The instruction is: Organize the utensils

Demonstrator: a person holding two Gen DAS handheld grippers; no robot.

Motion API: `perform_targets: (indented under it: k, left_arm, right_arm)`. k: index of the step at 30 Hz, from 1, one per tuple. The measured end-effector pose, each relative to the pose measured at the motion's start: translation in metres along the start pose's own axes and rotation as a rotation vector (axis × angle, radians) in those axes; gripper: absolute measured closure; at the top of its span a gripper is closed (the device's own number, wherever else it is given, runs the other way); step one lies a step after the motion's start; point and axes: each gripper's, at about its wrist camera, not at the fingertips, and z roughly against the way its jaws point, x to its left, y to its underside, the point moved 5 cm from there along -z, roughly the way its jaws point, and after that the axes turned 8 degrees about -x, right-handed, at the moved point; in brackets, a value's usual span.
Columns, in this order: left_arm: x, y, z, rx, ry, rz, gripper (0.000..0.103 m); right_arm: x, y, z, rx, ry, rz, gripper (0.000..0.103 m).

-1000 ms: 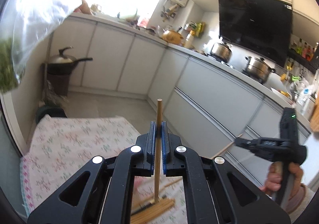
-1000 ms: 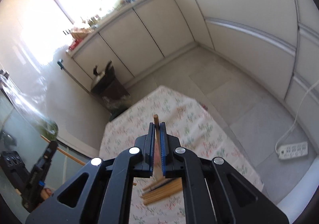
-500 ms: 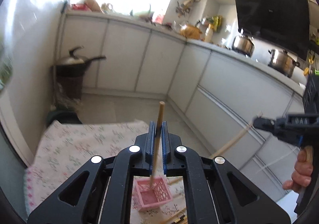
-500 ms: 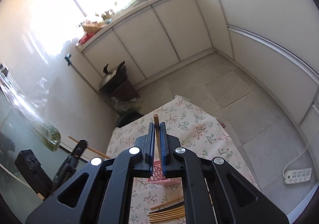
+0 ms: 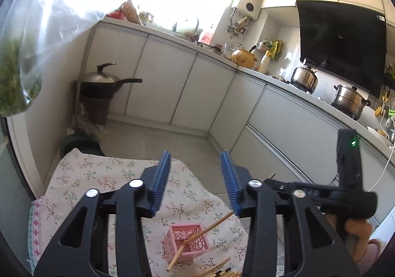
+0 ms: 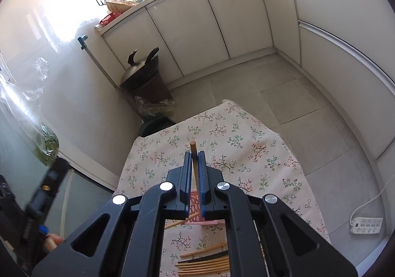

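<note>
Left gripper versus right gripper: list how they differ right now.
The left gripper has its jaws apart and opening, with nothing between them; the right gripper is clamped shut on a wooden chopstick. A chopstick lies tilted in the pink basket below the left gripper, while the right gripper's stands upright. Both are black with blue pads, above the floral cloth.

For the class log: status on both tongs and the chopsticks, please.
Left tongs opening, nothing between. Right tongs shut on a chopstick. Another chopstick leaning in the pink basket. Nothing in the way.
</note>
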Motion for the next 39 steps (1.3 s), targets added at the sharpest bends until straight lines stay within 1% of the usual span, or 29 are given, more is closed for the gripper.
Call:
perform_targets:
  k: [3, 4, 6, 9, 12, 13, 15, 16, 19, 21, 23, 24, 27, 30, 36, 38, 39]
  left_arm:
    - [-0.001, 0.001, -0.002, 0.008, -0.02, -0.014, 0.053]
    - [0.0, 0.004, -0.004, 0.022, -0.036, -0.021, 0.052]
    - [-0.001, 0.01, -0.01, 0.055, -0.071, -0.048, 0.052]
    - [-0.006, 0.017, -0.011, 0.076, -0.1, -0.094, 0.052]
    - [-0.012, 0.021, -0.009, 0.07, -0.111, -0.122, 0.046]
    - [-0.014, 0.022, -0.008, 0.065, -0.113, -0.128, 0.042]
    - [-0.018, 0.023, -0.005, 0.061, -0.119, -0.147, 0.04]
    - [-0.02, 0.025, -0.004, 0.062, -0.127, -0.157, 0.04]
    - [-0.022, 0.028, -0.003, 0.071, -0.15, -0.178, 0.04]
    - [-0.025, 0.032, 0.0, 0.075, -0.16, -0.191, 0.038]
    - [-0.028, 0.035, 0.004, 0.069, -0.168, -0.198, 0.032]
    - [-0.03, 0.037, 0.007, 0.067, -0.168, -0.202, 0.032]
    - [-0.034, 0.042, 0.013, 0.065, -0.183, -0.213, 0.03]
    - [-0.04, 0.049, 0.018, 0.069, -0.192, -0.225, 0.028]
    - [-0.046, 0.06, 0.03, 0.058, -0.213, -0.237, 0.016]
    - [-0.048, 0.063, 0.032, 0.062, -0.212, -0.234, 0.01]
    - [-0.05, 0.064, 0.034, 0.064, -0.213, -0.233, 0.01]
  right_arm:
    - [0.005, 0.006, -0.014, 0.021, -0.013, 0.033, 0.093]
    - [0.005, 0.007, -0.016, 0.018, -0.006, 0.036, 0.087]
    - [0.006, 0.01, -0.016, -0.016, 0.026, 0.06, 0.078]
    - [0.01, 0.015, -0.007, -0.065, 0.051, 0.102, 0.077]
    - [0.015, 0.021, 0.003, -0.104, 0.068, 0.144, 0.07]
    - [0.017, 0.023, 0.007, -0.112, 0.07, 0.152, 0.069]
    - [0.018, 0.027, 0.014, -0.128, 0.071, 0.162, 0.068]
    - [0.018, 0.03, 0.018, -0.139, 0.072, 0.165, 0.065]
    - [0.015, 0.034, 0.031, -0.179, 0.09, 0.164, 0.055]
    - [0.011, 0.037, 0.038, -0.196, 0.103, 0.164, 0.053]
    - [0.007, 0.039, 0.046, -0.217, 0.123, 0.164, 0.05]
    - [0.004, 0.041, 0.051, -0.231, 0.135, 0.163, 0.046]
    - [-0.003, 0.046, 0.062, -0.257, 0.164, 0.157, 0.043]
    - [-0.009, 0.05, 0.072, -0.281, 0.192, 0.144, 0.036]
    - [-0.023, 0.063, 0.088, -0.303, 0.234, 0.137, 0.025]
    - [-0.028, 0.069, 0.093, -0.304, 0.239, 0.126, 0.021]
    - [-0.031, 0.072, 0.096, -0.308, 0.239, 0.116, 0.018]
